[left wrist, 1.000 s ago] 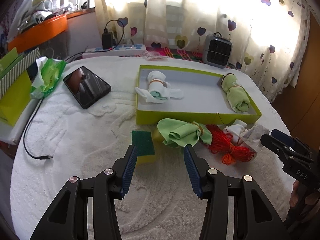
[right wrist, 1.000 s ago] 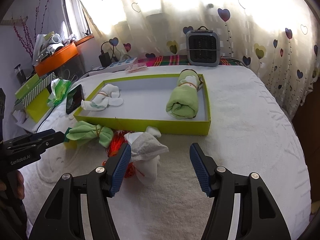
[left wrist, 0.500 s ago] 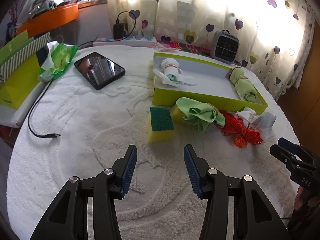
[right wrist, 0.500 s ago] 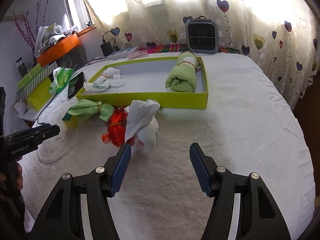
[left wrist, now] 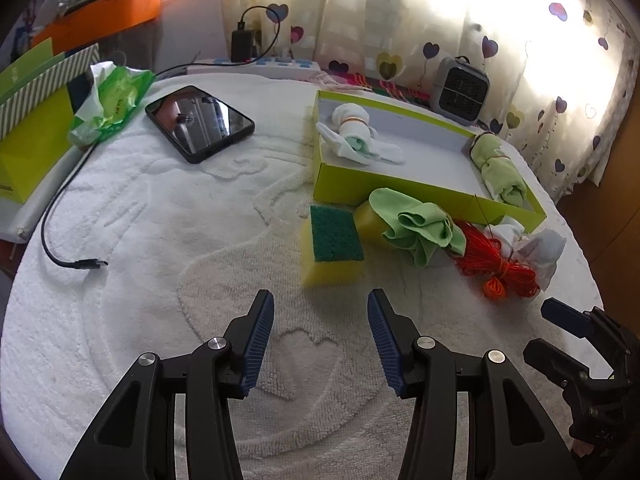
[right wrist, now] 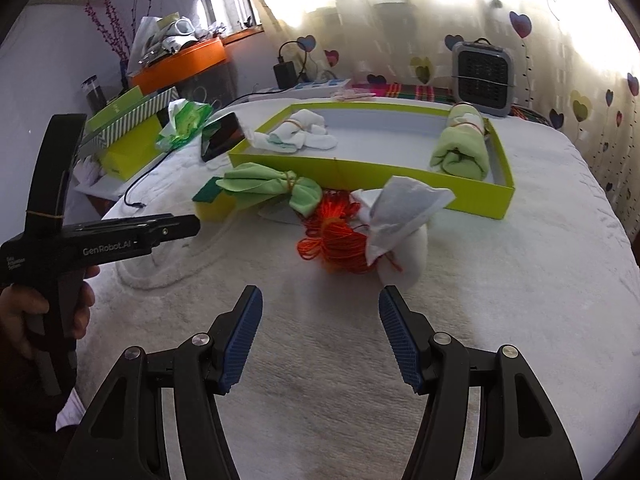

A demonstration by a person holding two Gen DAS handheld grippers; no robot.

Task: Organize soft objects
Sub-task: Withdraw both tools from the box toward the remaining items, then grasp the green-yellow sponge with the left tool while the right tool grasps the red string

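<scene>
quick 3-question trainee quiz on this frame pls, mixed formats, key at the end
1. True or false: the left gripper and the right gripper are both open and hold nothing.
2. How many tied cloth bundles lie inside the shallow lime-green cardboard tray?
3. Multiple choice: the orange-red bundle of cord lies A) inside the tray, B) outside the tray between the tied light-green cloth and the white cloth bundle, C) on the black tablet.

Key
1. True.
2. Two: a white rolled cloth with an elastic band and a light-green rolled towel.
3. B.
</scene>
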